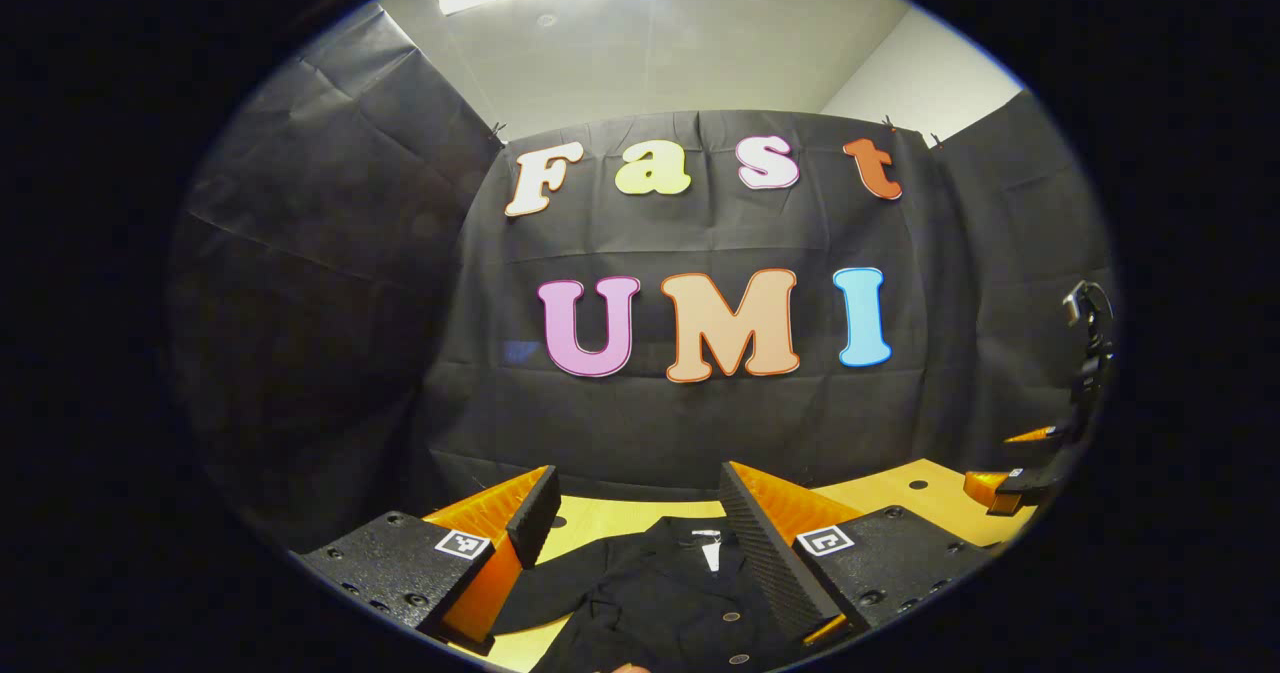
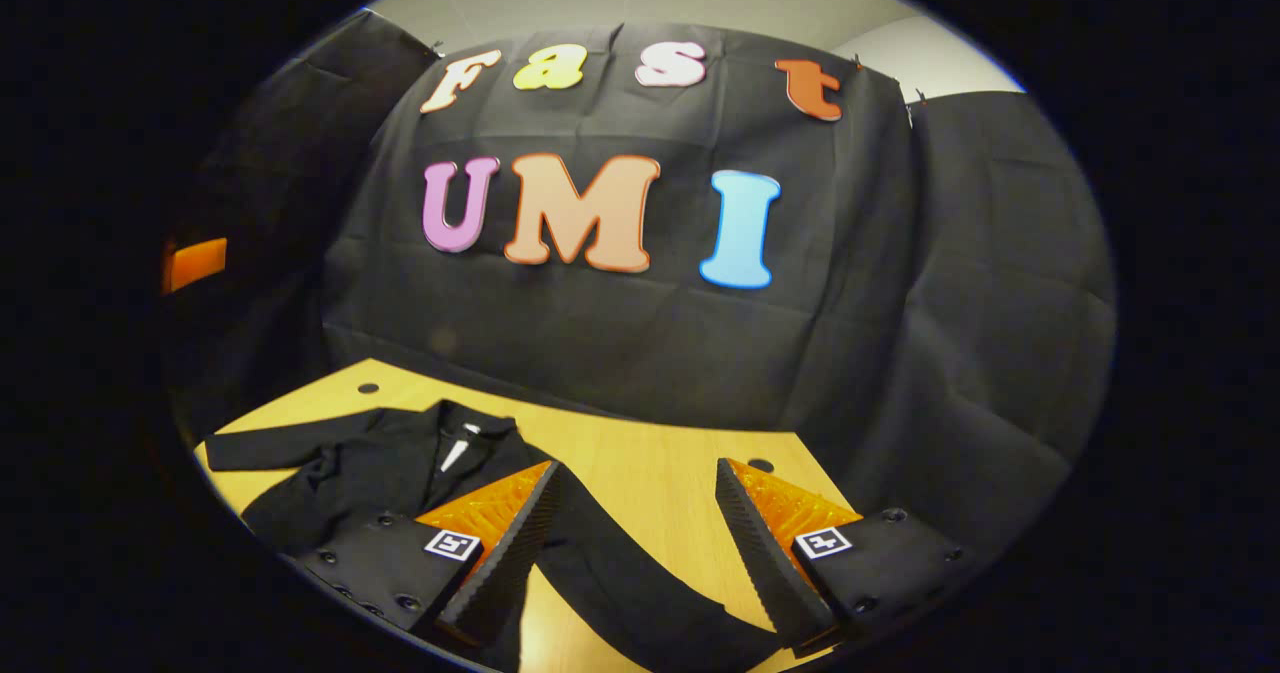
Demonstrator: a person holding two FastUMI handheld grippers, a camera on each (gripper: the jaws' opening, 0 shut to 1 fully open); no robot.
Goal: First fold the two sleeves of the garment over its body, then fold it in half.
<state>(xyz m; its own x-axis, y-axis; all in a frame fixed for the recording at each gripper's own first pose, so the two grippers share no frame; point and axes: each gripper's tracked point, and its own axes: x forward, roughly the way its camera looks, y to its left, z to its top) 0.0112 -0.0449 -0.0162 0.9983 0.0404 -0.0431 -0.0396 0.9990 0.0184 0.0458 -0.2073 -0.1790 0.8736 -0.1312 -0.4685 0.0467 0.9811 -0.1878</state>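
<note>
Garment (image 2: 380,473): a dark, buttoned jacket lying flat and face up on the wooden table (image 2: 640,463), collar toward the booth's black cloth wall (image 2: 620,333). In the right gripper view its body occupies the lower left of the tabletop. One sleeve (image 2: 270,448) runs out sideways from the shoulder toward the left edge of the view. The other sleeve (image 2: 620,578) stretches diagonally down and to the right, passing between the two fingers of the right gripper (image 2: 630,538). Both sleeves lie spread out on the wood, clear of the body panel. A pale label (image 2: 455,453) shows inside the collar opening.

Right gripper: fingers spread wide apart, holding nothing; whether the tips touch the sleeve below them cannot be told.

Left gripper (image 1: 630,553): in the left gripper view its fingers likewise stand well apart, poised over the upper part of the garment, with the collar and label (image 1: 710,548) seen in the gap between them. Small round buttons (image 1: 731,616) mark the front of the jacket. No cloth is pinched between the fingers.

At the far right of the left gripper view, part of the other gripper shows near the table's edge. Round holes (image 2: 368,388) pierce the tabletop near its rear margin. No container appears on the table; the garment is the only item lying on it.
</note>
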